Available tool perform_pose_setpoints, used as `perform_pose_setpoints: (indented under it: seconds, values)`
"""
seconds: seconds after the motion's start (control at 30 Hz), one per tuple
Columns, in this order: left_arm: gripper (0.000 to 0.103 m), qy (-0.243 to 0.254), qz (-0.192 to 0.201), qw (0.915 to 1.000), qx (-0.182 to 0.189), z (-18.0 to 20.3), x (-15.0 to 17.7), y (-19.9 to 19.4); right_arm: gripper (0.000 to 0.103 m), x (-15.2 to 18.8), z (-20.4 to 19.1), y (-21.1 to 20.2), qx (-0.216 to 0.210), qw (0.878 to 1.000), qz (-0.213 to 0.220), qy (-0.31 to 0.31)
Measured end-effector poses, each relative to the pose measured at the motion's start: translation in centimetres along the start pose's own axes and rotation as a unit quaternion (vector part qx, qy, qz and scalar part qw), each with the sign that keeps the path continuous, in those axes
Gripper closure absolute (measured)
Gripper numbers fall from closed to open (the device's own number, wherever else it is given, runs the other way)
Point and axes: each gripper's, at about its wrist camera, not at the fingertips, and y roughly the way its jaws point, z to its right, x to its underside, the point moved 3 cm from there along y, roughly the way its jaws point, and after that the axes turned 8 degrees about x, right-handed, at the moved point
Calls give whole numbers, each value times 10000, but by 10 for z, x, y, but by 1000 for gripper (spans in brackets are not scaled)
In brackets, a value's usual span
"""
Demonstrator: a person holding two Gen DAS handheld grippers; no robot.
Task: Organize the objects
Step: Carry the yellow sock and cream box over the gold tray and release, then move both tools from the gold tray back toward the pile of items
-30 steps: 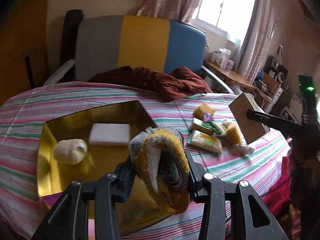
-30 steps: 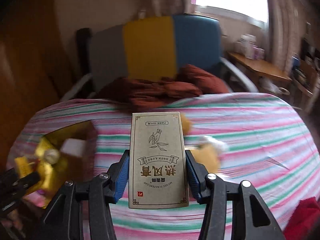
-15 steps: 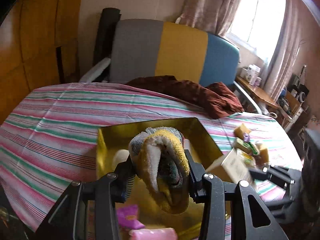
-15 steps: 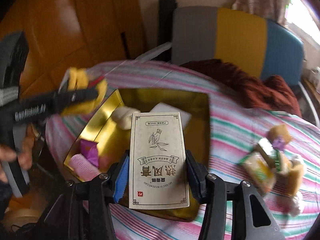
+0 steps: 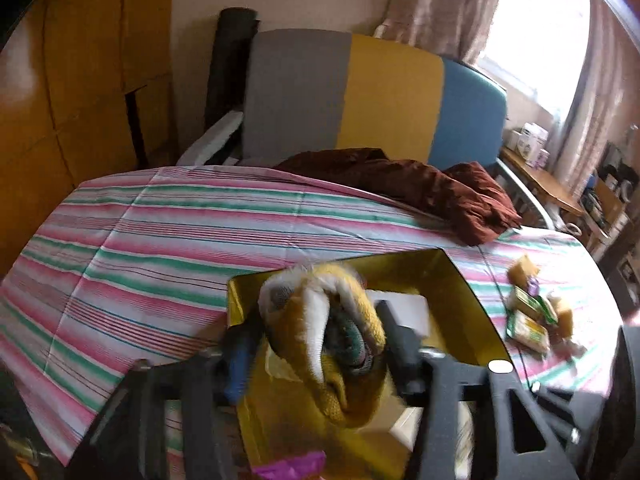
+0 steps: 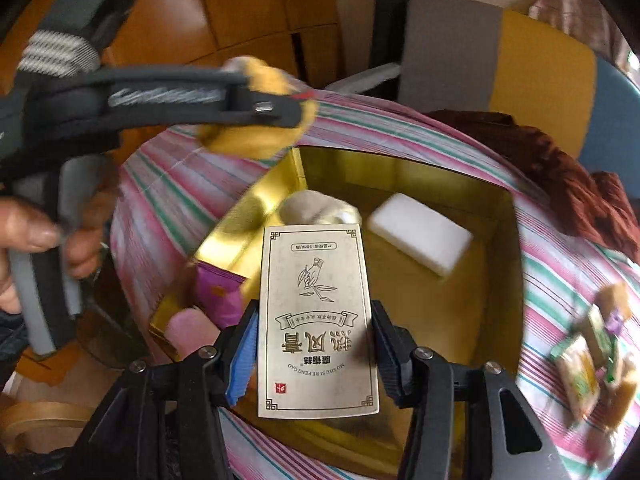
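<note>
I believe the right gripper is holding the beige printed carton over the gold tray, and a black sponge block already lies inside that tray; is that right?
Not quite: the sponge block lying inside the gold tray is white, not black, as the right wrist view shows. The rest stands: the right gripper holds the beige printed carton over that tray.

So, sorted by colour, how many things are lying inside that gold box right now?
White sponge block: 1
Cream cloth roll: 1
Purple packet: 1
Pink item, too blurred to name: 1
Total: 4 in the gold box
</note>
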Motion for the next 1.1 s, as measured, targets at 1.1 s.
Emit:
perform_pose_setpoints:
  seconds: [1.1]
  values:
    - [18,-1129,589,9895,-684,-51,63,-73,39,22,1,-31,125,9988,244,403]
